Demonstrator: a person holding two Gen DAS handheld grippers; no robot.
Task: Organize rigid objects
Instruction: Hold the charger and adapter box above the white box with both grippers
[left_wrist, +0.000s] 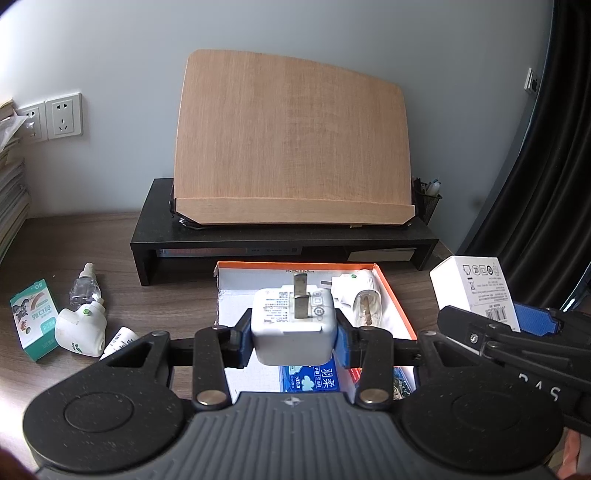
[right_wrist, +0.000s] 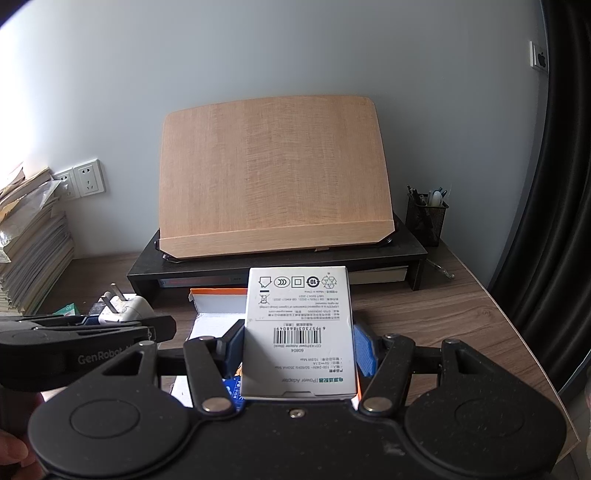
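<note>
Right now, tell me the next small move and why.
Probably lower the left gripper and set its white charger into the orange-rimmed box. It hangs clamped right above the box, where other plugs already lie.

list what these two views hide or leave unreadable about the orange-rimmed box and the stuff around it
- Orange-rimmed box: near half hidden in the left wrist view by the left gripper and its white charger.
- Same box in the right wrist view: mostly behind the white adapter box.
- Small tube: cut off by the gripper; print too small.
</note>
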